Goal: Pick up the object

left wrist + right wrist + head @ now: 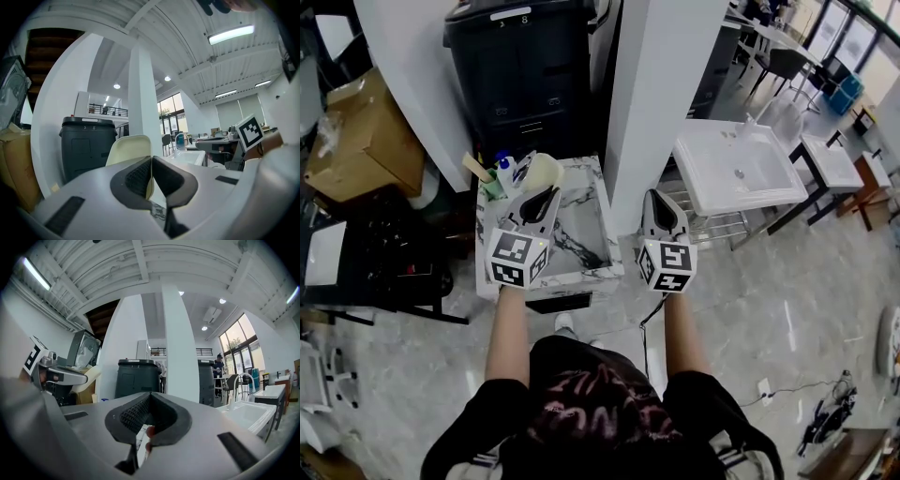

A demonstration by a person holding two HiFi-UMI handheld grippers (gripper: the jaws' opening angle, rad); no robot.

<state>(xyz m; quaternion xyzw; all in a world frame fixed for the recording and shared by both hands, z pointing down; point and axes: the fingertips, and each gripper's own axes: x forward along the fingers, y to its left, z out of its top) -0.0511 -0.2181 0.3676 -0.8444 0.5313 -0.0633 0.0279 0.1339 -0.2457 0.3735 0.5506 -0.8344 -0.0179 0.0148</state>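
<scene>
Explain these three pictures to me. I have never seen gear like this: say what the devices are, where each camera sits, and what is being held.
There is no robot here. A person holds a hand-operated gripper in each hand, and the cubes with square markers are part of those tools. The top-down picture comes from a camera on the person's head. The other two come from cameras riding on each gripper, looking along its jaws. The left gripper is shut on the thin wall of a cream cup-like object, over the back of a marble basin. Small bottles stand at the basin's back corner. The right gripper is shut and empty, beside a white pillar. A black bin stands behind.
</scene>
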